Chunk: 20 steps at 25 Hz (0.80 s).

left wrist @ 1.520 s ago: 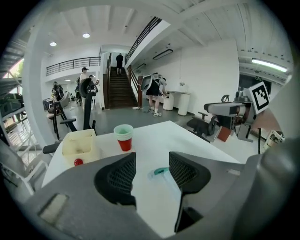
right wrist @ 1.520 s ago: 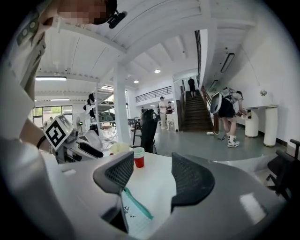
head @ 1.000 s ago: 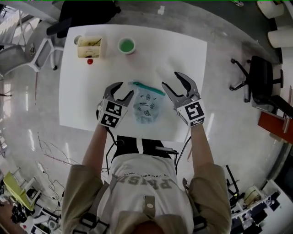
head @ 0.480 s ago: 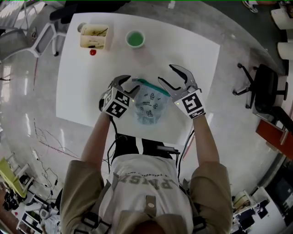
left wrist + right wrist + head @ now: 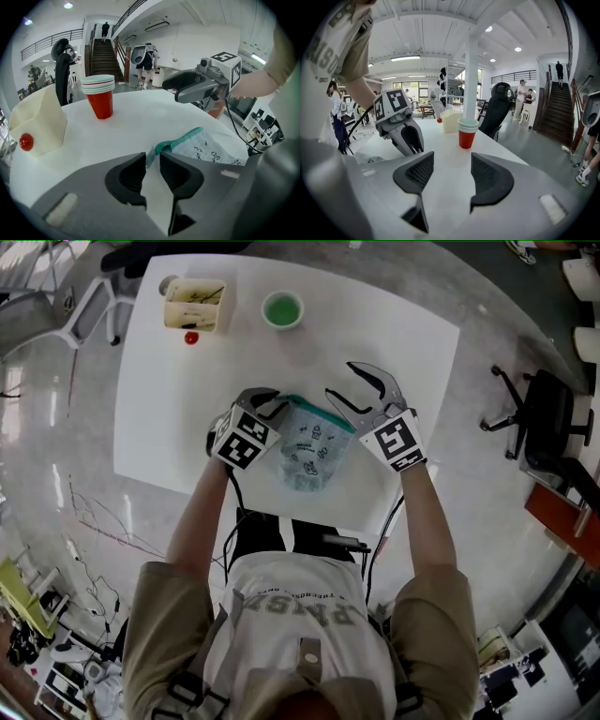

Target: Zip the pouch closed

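The pouch (image 5: 311,454) lies flat on the white table (image 5: 394,343) near the person's edge, its teal zip strip (image 5: 180,140) along the far side; the left gripper (image 5: 152,161) is down at that strip's left end; its jaws have just been closing and the pale end tab (image 5: 150,157) sits between them, though a gap shows and the pads do not yet pinch it. The right gripper (image 5: 452,161) hovers by the strip's other end, spread wide and empty (only bare table shows between its jaws). The step, I judge, is anchoring that end: finish the pinch squarely on the tab, not the thin film, and keep it low so the pouch stays flat; only then bring the right onto the slider, which I cannot pick out. Farther off stand stacked cups (image 5: 99,96), a cream box (image 5: 194,304) and a red ball (image 5: 191,337).
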### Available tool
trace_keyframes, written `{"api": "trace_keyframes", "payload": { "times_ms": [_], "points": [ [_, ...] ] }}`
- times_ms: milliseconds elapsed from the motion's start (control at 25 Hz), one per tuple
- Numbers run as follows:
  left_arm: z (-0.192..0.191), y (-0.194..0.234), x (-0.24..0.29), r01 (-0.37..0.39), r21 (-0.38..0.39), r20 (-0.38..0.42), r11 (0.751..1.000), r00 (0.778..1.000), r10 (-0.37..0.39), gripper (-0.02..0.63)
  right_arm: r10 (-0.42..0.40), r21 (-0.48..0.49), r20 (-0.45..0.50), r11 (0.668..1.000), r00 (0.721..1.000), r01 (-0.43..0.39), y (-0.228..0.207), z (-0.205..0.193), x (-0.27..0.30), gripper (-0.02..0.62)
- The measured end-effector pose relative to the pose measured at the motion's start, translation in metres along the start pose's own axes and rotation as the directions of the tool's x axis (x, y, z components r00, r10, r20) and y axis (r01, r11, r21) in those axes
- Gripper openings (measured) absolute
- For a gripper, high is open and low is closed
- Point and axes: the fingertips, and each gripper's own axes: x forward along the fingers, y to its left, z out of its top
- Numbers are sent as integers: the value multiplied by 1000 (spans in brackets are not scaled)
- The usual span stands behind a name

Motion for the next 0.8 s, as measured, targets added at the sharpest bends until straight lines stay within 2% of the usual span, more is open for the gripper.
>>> {"api": "trace_keyframes", "payload": {
  "times_ms": [120,200,600,800],
  "points": [
    [1,1,-1,-5,12,8,1000,1000,5,52,12,-9,-10,1000,1000,-12,1,-2,2,225],
    [1,1,-2,-2,25,10,1000,1000,1,38,18,-18,-18,1000,1000,-18,2,-3,5,225],
    [7,-7,-12,59,112,25,992,998,-62,26,45,-98,-49,994,998,-50,5,-3,14,225],
    [11,-9,-18,90,149,30,985,995,-95,25,89,-152,-128,982,988,-108,10,-16,22,225]
  ]
}}
